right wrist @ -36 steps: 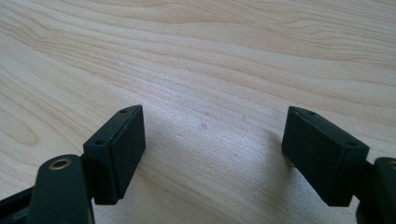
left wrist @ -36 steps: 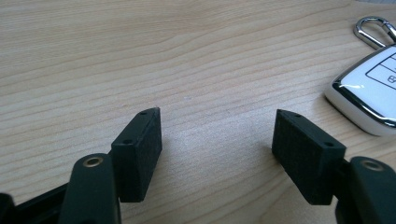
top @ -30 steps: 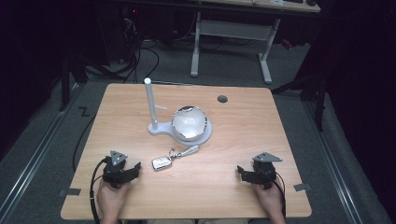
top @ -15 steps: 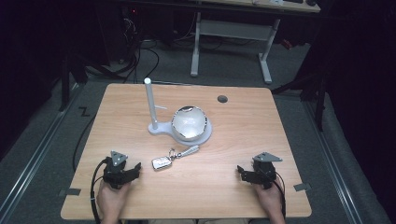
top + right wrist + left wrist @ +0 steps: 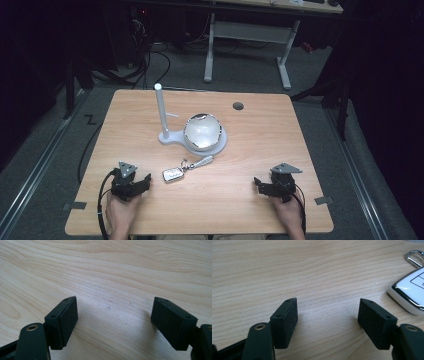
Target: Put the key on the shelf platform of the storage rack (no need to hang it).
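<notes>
Pale wood grain of the table (image 5: pixel 260 135) runs under both of my grippers, which rest near its front edge, well apart from each other. My left gripper (image 5: pixel 327 312) has its jaws spread wide with nothing between them but bare wood; my right gripper (image 5: pixel 113 320) is spread just as wide and holds nothing either. In the left gripper view a white key fob (image 5: pixel 409 293) with a chrome rim lies just beside my right-hand jaw, cut off by the frame's edge, and a metal ring (image 5: pixel 415 257) beyond it is only partly in view. From the high view the fob (image 5: pixel 171 174) lies between my two hands, nearer the left, joined to a small silvery piece (image 5: pixel 202 161) too small to make out. Behind it stands a white post (image 5: pixel 161 111) on a white base (image 5: pixel 172 138), with a shiny round bowl-like thing (image 5: pixel 202 131) on it; what that is I cannot tell
</notes>
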